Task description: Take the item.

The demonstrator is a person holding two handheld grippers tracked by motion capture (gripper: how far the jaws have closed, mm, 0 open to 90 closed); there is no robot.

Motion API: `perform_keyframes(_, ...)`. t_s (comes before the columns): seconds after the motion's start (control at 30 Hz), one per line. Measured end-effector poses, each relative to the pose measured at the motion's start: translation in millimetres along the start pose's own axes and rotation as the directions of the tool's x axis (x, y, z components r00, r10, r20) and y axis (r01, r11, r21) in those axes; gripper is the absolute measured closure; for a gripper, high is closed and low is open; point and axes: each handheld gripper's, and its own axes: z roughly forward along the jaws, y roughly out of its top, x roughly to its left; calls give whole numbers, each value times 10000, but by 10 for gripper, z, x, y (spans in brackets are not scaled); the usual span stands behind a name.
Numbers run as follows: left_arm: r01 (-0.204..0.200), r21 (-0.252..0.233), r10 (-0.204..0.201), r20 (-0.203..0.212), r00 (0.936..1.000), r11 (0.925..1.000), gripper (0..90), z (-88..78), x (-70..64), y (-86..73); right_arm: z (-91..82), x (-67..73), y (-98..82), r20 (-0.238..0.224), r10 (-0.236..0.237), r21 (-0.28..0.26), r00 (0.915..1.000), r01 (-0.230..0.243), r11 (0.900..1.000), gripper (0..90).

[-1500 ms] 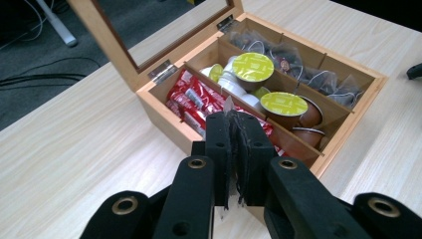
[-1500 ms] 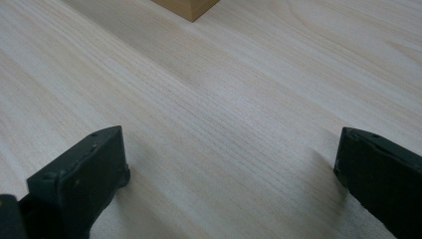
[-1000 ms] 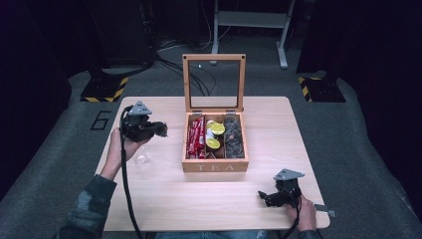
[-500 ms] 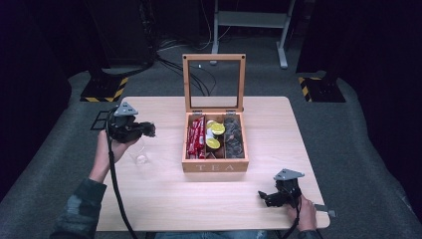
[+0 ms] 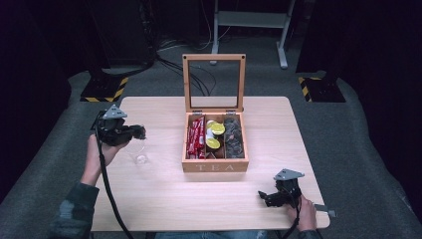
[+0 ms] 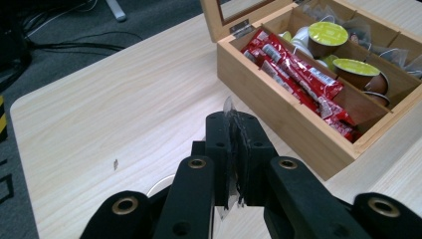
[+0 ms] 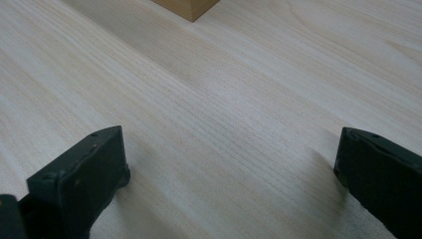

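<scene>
Tea box [image 5: 215, 167] mid-table [image 5: 159, 199], clear cup [image 5: 140, 155] left of it

Each black claw [image 5: 138, 132] carries a grey three-cornered plate behind its jaws, brass-ringed screw holes, and a trailing black cable. The left sleeve [image 5: 74, 209] is dark plaid.

the left gripper [image 6: 233, 149] has its black fingers [image 6: 218, 144] pressed together on a thin clear wrapper [image 6: 230, 110] above the tabletop [image 6: 114, 99]. beyond them, toward the tabletop's far edge, the open wooden tea box [image 6: 298, 124] holds red sachets [image 6: 298, 74] and green-lidded capsules [image 6: 327, 34].
</scene>
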Motion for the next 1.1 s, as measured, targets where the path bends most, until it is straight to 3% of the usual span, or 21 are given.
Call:
perform_keyframes(0.3, 294, 161, -292, -162, 9994, 9994, 847, -6, 124, -143, 0, 0, 0, 1, 7, -8, 10000, -7, 10000, 0)
perform_keyframes(0.57, 482, 649, -462, -312, 9984, 9967, 847, 72, 228, -277, 0, 0, 1, -6, 5, 8, 10000, -5, 10000, 0)
perform_keyframes(0.87, 652, 834, -626, -324, 9975, 9944, 847, 186, 260, -341, 0, 0, 0, -5, 3, 7, 10000, -3, 10000, 0)
perform_keyframes(1.1, 576, 1195, -538, -351, 9979, 9912, 846, 282, 271, -379, 0, 0, 0, -7, 0, 9, 10000, 0, 10000, 0)
